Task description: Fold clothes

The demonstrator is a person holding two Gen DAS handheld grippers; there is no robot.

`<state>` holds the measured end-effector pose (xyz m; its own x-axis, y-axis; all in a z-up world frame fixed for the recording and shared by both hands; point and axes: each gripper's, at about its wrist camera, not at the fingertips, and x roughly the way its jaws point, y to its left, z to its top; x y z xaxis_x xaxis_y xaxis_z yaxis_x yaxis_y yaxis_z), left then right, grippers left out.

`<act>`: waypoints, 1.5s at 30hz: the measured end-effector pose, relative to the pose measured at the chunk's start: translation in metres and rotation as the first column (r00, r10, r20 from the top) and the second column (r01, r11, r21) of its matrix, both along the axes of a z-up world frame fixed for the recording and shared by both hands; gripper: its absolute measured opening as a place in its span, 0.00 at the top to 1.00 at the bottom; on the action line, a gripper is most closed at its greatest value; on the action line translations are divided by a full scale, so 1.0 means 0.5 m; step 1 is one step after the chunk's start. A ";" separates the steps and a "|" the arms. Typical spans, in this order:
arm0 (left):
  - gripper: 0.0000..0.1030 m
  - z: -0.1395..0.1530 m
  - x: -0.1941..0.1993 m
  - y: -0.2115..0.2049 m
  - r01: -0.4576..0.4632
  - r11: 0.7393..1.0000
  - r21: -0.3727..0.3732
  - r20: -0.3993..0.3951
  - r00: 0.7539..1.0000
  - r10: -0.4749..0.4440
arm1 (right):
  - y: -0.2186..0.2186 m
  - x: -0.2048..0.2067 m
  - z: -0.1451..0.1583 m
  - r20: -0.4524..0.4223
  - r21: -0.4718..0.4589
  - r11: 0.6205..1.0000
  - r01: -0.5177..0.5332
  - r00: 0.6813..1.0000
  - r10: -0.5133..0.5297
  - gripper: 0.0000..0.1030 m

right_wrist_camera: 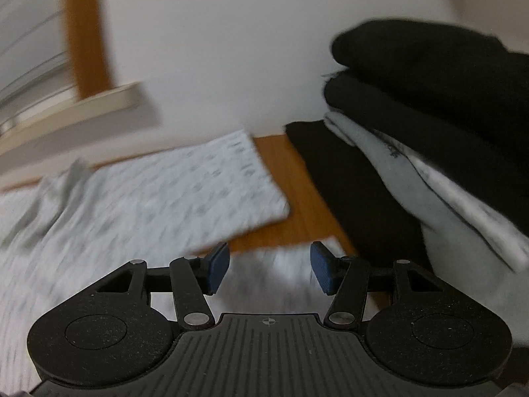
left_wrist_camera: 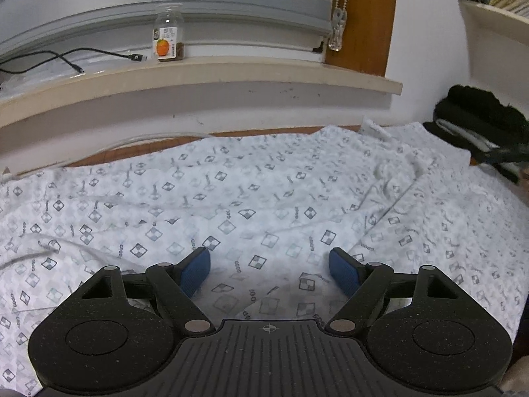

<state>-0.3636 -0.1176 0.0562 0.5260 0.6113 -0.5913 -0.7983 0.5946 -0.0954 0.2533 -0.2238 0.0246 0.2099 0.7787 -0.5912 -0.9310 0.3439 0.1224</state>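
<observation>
**Patterned garment spread flat, both claws empty above it**

- Patterned garment [left_wrist_camera: 251,205]: white cloth with small grey diamond print, spread over a wooden surface [right_wrist_camera: 281,228]. It fills the ground ahead of and beneath the left gripper [left_wrist_camera: 269,269], running off to either side of it. A seam or placket with some rumpling lies ahead and to the right of that claw.
- Pile of folded clothes [right_wrist_camera: 429,125]: black and pale grey layers, close on the right of the right gripper [right_wrist_camera: 269,269], rising above it. Looks like finished items.
- Windowsill [left_wrist_camera: 231,72]: well ahead of the left claw, carrying a clear jar [left_wrist_camera: 169,34] and a black cable [left_wrist_camera: 66,58].
- Left claw: jaws wide, nothing between the pads, cloth just under them.
- Right claw: jaws at a middling gap, empty; a straight garment edge and bare wood lie just ahead of it.

Step in hand, as I read it: positioning for a grasp before a fold; no fold started by either claw. Next move likely calls for each claw to drop onto an edge or corner and pinch a single layer cleanly.

View differences: left view is sharp, shows the print, sill and jar, and only a sliver of the pile at far right. Right view is motion-blurred, but shows the pile's layers and the garment's right-hand edge against bare wood.
</observation>
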 end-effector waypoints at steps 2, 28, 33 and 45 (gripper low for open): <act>0.21 -0.001 -0.004 0.000 -0.004 1.000 -0.005 0.014 1.000 0.004 | 0.044 0.020 -0.005 -0.042 -0.013 0.999 0.034 0.999 -0.034 0.47; 0.20 -0.005 -0.014 0.000 -0.021 1.000 -0.008 0.040 0.999 0.021 | 0.079 0.000 0.010 0.183 -0.037 0.999 0.028 0.983 -0.020 0.57; 0.20 -0.005 -0.018 0.001 -0.029 1.000 -0.009 0.052 0.998 0.029 | 0.101 0.004 -0.008 0.147 -0.050 0.999 0.003 0.989 0.005 0.65; 0.16 0.063 -0.093 -0.034 -0.095 0.992 0.083 0.072 0.993 0.089 | 0.089 -0.201 0.055 0.205 0.057 0.972 -0.227 0.956 0.211 0.65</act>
<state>-0.4102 -0.1346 0.0879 0.5024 0.7061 -0.4990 -0.8434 0.5274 -0.1030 0.1528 -0.1794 0.0520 0.1343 0.8611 -0.4904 -0.9908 0.1253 -0.0513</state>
